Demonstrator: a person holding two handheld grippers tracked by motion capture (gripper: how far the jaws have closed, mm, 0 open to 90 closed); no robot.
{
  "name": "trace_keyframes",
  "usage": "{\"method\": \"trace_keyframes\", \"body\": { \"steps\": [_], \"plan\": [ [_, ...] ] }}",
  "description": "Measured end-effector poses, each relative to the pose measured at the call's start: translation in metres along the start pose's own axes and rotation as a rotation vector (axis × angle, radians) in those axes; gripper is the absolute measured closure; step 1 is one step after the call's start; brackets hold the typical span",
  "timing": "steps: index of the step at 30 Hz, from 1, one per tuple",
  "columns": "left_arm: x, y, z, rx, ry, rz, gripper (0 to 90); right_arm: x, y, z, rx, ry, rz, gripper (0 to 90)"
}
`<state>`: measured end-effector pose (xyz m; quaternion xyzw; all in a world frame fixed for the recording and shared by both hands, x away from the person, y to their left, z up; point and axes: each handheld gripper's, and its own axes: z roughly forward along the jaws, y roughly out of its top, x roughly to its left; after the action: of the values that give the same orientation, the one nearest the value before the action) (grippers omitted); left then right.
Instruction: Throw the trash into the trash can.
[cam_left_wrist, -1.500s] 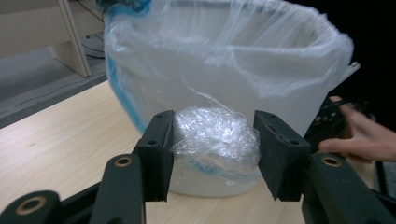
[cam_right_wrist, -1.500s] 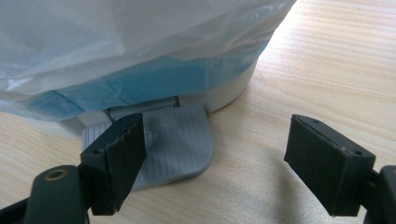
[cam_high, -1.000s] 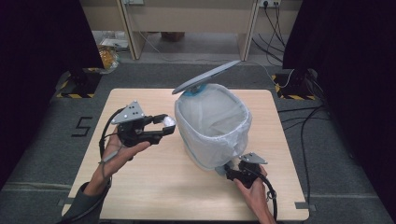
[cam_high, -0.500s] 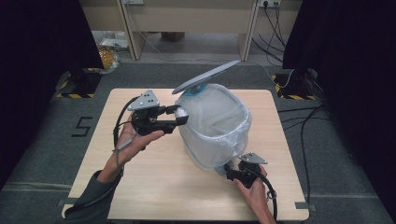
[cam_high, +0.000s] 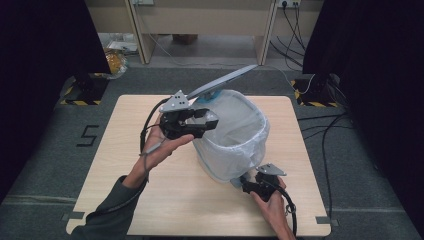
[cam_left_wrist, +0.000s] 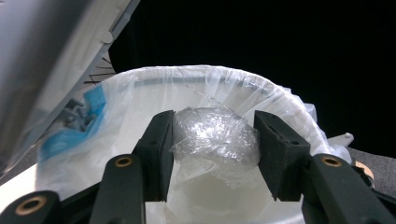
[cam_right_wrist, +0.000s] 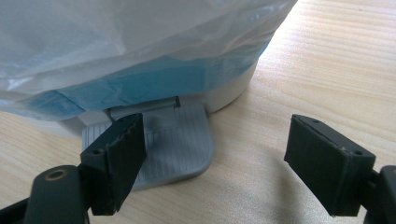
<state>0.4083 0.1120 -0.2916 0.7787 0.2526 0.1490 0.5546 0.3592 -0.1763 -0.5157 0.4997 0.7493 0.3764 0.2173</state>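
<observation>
A white pedal bin (cam_high: 235, 145) lined with a clear plastic bag stands on the wooden table (cam_high: 150, 200), its grey lid (cam_high: 220, 82) tilted up. My left gripper (cam_high: 212, 120) hovers at the bin's left rim, shut on a crumpled wad of clear plastic (cam_left_wrist: 215, 135); in the left gripper view the wad sits between the jaws over the bin's mouth (cam_left_wrist: 205, 74). My right gripper (cam_high: 245, 182) is low at the bin's front base, open. In the right gripper view its left jaw rests on the grey ribbed pedal (cam_right_wrist: 175, 140), and the right jaw stands over bare table.
The bag's skirt (cam_right_wrist: 140, 46) hangs over the blue band around the bin's base. Cables trail from both grippers across the table. The raised lid (cam_left_wrist: 46, 56) looms just left of the left gripper. Black curtains and floor cables surround the table.
The left gripper has travelled right and away from the person, from the table's left half to the bin's rim, carrying the wad. The right gripper and the raised lid have stayed put.
</observation>
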Motion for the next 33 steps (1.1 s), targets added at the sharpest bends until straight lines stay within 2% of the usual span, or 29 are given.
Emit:
{"method": "trace_keyframes", "body": {
  "steps": [2, 10, 13, 24, 28, 33],
  "plan": [
    [-0.001, 0.0, 0.005, 0.009, 0.013, 0.01, 49.3, 0.0, 0.0, 0.0, 0.0, 0.001, 0.0, 20.1],
    [-0.002, -0.002, 0.019, 0.014, 0.021, 0.01, 48.1, -0.001, 0.0, 0.0, 0.001, 0.004, -0.003, 20.1],
    [-0.001, -0.002, 0.021, 0.012, 0.026, 0.009, 41.7, -0.001, 0.0, 0.0, 0.0, 0.004, -0.003, 20.1],
    [-0.006, -0.001, 0.011, 0.016, 0.017, 0.02, 35.0, -0.001, 0.0, 0.0, 0.001, 0.005, -0.003, 20.2],
    [-0.007, -0.003, 0.003, 0.011, 0.015, 0.007, 29.7, -0.002, 0.0, 0.0, 0.001, 0.007, -0.002, 20.1],
    [-0.011, -0.006, -0.009, 0.018, 0.015, 0.011, 24.2, -0.001, 0.0, 0.0, 0.002, 0.007, -0.001, 20.1]
  ]
}}
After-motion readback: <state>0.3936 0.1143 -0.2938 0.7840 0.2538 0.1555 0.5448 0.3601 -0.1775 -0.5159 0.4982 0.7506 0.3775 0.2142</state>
